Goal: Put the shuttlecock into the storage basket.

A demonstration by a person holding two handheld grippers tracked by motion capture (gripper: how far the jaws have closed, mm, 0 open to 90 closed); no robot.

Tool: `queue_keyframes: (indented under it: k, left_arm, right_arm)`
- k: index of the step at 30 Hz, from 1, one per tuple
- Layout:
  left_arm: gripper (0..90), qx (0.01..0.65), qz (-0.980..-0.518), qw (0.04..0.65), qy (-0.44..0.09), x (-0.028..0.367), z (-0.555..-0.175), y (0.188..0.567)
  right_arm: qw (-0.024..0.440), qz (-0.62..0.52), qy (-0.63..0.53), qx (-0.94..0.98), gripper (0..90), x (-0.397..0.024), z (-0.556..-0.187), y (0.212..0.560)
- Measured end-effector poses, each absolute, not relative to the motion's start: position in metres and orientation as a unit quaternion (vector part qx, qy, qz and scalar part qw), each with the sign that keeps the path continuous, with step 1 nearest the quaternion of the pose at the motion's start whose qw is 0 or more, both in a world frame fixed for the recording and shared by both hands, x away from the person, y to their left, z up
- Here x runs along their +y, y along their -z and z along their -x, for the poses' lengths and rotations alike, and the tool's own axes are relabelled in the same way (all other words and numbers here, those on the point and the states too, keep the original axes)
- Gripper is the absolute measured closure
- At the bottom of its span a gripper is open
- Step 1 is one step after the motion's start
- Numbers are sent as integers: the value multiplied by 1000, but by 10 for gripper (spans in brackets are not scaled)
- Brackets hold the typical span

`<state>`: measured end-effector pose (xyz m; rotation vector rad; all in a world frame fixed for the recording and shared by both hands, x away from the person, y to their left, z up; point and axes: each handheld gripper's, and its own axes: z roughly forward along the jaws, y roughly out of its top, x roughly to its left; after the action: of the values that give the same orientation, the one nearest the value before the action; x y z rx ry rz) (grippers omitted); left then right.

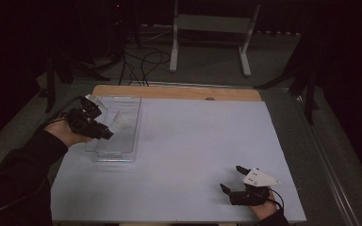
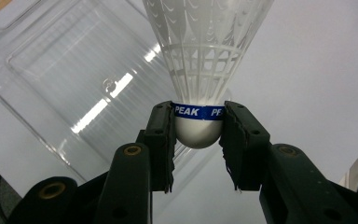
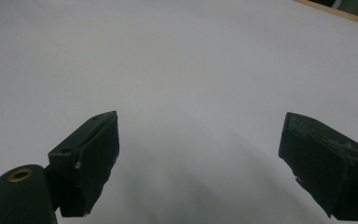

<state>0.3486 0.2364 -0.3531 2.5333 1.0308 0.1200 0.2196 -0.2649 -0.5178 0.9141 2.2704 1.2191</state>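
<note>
The shuttlecock [image 2: 208, 70] is in my left tongs [image 2: 198, 140], pinched at its white cork, above the clear tray [image 2: 65, 79]. I think I should lower it slowly, keep the skirt from the tray wall, then release. My right tongs [image 3: 198, 163] rest open and empty over the table [image 1: 193, 141].

left gripper [image 1: 107, 133]: black, brass screws | right gripper [image 1: 231, 179]: black, grey plate | sleeves: black

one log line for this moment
left gripper: shut on shuttlecock | over clear tray | right gripper: open, nothing held | table
</note>
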Motion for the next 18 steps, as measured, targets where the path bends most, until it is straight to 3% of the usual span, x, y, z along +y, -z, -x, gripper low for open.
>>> queue_keyframes:
  k: [18]
  left_arm:
    - [658, 418, -888, 186, -54, 263, -343, 357]
  right_arm:
    - [202, -326, -436, 814, 122, -264, -220, 518]
